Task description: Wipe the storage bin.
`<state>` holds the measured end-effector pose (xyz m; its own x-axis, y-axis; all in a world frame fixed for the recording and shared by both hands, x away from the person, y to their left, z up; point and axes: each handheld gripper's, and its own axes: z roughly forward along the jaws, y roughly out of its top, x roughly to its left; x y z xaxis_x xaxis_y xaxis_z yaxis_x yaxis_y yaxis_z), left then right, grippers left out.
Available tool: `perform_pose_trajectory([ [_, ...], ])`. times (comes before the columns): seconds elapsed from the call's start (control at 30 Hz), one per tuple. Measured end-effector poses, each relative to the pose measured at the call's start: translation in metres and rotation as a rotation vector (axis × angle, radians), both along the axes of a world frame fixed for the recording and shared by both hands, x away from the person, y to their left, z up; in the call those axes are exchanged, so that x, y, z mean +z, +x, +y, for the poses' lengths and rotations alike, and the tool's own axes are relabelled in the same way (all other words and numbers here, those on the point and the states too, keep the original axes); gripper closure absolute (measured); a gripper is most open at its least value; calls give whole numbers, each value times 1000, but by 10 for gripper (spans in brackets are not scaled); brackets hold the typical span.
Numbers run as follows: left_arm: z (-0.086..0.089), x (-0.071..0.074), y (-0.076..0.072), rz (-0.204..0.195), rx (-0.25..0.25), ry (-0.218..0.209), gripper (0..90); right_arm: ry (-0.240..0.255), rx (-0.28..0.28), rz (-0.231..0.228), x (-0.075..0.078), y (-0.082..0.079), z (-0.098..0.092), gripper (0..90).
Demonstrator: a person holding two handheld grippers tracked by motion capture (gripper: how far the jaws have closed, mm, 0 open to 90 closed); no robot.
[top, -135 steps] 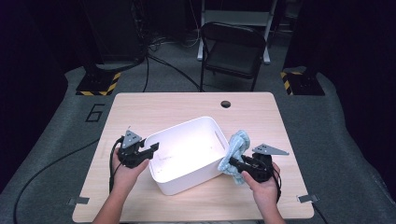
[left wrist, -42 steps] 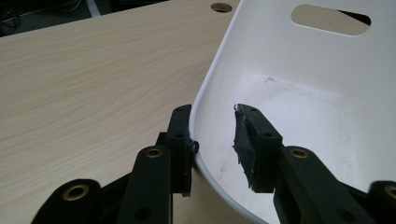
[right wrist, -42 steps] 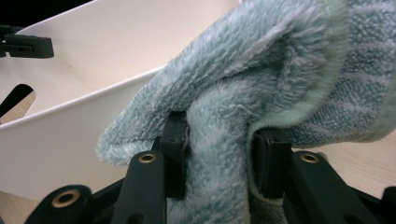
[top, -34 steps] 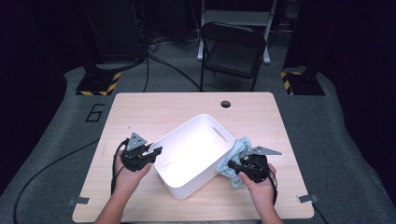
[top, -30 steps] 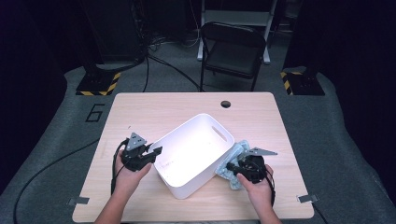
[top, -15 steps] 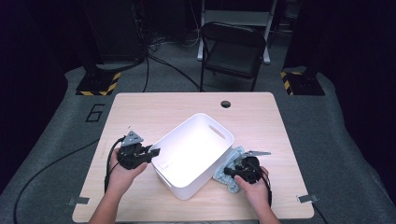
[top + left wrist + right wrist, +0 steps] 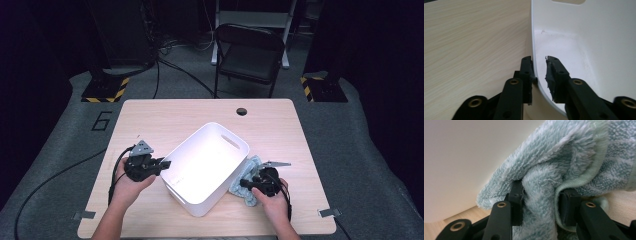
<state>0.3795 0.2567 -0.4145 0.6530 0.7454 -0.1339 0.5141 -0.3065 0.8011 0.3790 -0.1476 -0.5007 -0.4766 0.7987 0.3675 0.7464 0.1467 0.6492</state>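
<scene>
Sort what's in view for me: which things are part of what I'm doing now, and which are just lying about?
In the job:
- white bin, its wall between the left gripper jaws
- blue towel, gripped by the right gripper against the bin's side

Lying about:
- folding chair behind the table
- grey plate beside the towel

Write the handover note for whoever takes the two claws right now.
Left claw: its jaws straddle the near wall of the white bin, one outside, one inside. They have just been closing on the wall, with a small gap left on the inside jaw.
Right claw: shut on a bunched fold of the light blue towel, pressed against the bin's outer side wall.
Table: the bin stands at an angle near the middle, nothing in it.
Done: the towel is gripped.
Left, by the look of it: wipe the bin's outside wall while the left claw steadies it.
</scene>
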Motion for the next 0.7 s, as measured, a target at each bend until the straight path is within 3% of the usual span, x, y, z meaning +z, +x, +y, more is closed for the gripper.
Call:
perform_pose_trajectory([
  [0.1, -7, -5, 0, -23, 15, 37, 722, -12, 0, -11, 1, -1, 2, 608],
  [0.17, -10, -5, -1, -48, 25, 70, 773, -8, -6, -12, 2, -1, 2, 609],
  [0.27, -11, -4, -2, -51, 14, 88, 801, 4, -13, -22, 5, -2, 1, 610],
  [0.63, -18, -5, -6, -74, 24, 115, 832, -3, -32, -68, 17, -6, 4, 617],
  [0.7, -19, -5, -7, -73, 21, 117, 830, 5, -33, -106, 23, -8, 4, 617],
])
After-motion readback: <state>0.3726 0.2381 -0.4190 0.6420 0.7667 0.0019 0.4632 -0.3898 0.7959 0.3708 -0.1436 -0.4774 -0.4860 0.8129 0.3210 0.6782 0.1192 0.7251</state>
